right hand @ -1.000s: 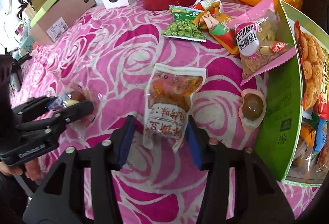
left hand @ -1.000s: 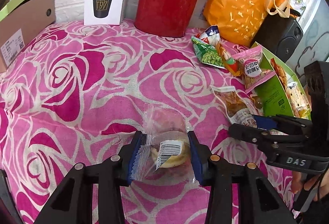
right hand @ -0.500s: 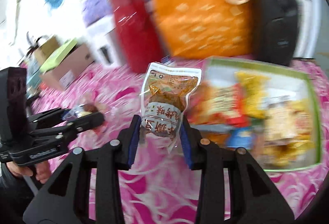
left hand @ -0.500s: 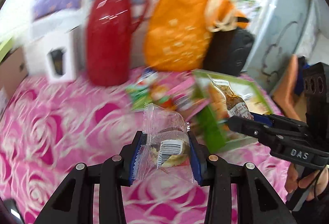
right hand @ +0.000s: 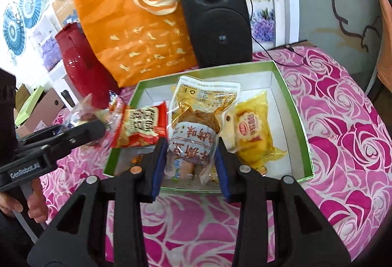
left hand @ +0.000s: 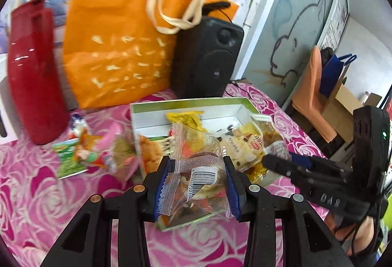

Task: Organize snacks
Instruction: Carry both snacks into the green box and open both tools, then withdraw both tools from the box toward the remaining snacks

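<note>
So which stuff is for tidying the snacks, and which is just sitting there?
For the job:
- clear-wrapped snack in the left gripper
- brown snack pouch in the right gripper
- green box
- loose snacks

Just sitting there:
- orange bag
- black speaker
- red jug

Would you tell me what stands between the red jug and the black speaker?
The orange tote bag stands between the red jug and the black speaker, clearest in the right wrist view.
</note>
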Available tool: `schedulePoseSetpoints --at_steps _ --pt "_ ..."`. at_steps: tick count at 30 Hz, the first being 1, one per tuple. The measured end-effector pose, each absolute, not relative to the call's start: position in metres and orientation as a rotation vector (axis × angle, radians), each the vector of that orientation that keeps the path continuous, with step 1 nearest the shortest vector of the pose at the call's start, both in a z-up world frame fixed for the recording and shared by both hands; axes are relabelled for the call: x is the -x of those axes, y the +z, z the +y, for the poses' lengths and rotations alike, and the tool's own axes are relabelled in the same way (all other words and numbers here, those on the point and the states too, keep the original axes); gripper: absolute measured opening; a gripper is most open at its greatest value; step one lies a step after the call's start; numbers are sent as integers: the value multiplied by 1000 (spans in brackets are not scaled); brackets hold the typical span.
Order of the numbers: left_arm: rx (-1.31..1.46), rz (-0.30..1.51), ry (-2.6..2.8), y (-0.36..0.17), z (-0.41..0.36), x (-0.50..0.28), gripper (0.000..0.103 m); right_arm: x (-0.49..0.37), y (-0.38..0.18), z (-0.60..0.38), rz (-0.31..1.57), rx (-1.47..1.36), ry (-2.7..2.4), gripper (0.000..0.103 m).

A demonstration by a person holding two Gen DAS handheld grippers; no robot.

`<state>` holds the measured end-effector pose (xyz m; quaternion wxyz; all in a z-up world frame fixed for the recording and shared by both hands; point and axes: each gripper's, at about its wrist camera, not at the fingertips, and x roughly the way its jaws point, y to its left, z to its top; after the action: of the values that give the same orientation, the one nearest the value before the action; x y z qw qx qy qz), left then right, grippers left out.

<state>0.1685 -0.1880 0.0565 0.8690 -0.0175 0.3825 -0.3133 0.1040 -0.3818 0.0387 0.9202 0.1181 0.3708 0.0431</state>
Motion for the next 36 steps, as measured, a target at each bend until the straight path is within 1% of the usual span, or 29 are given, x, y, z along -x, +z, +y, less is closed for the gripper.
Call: schedulePoseSetpoints --at_steps 6,9,11,12,13,14,15,17,19,26,36 --pt "37 842 -628 40 -207 -186 42 -118 21 -381 790 -254 100 40" --pt "39 849 -624 36 -207 -189 42 -122 16 -378 792 -238 108 43" --pt "32 833 -618 37 -207 -188 45 -120 17 -377 778 -222 115 55" --pt "26 815 -608 39 -206 -186 52 -120 17 -377 771 -218 113 74" --pt "22 804 -599 41 -205 -185 69 -118 18 -377 762 -213 109 92" --pt "19 795 -589 42 -204 -186 78 -117 20 -378 750 -204 103 97" --pt "17 784 -567 44 -203 -184 88 -116 21 -378 742 -200 102 99" --pt "25 767 -547 48 -199 -183 88 -115 23 -379 733 -198 103 99" --pt "36 775 -549 49 -196 -183 88 -115 23 -379 742 -202 98 102" --pt "45 776 -535 51 -186 -177 88 -110 28 -370 745 -186 93 102" --pt "79 723 -534 73 -160 -153 88 -98 49 -348 718 -150 106 102"
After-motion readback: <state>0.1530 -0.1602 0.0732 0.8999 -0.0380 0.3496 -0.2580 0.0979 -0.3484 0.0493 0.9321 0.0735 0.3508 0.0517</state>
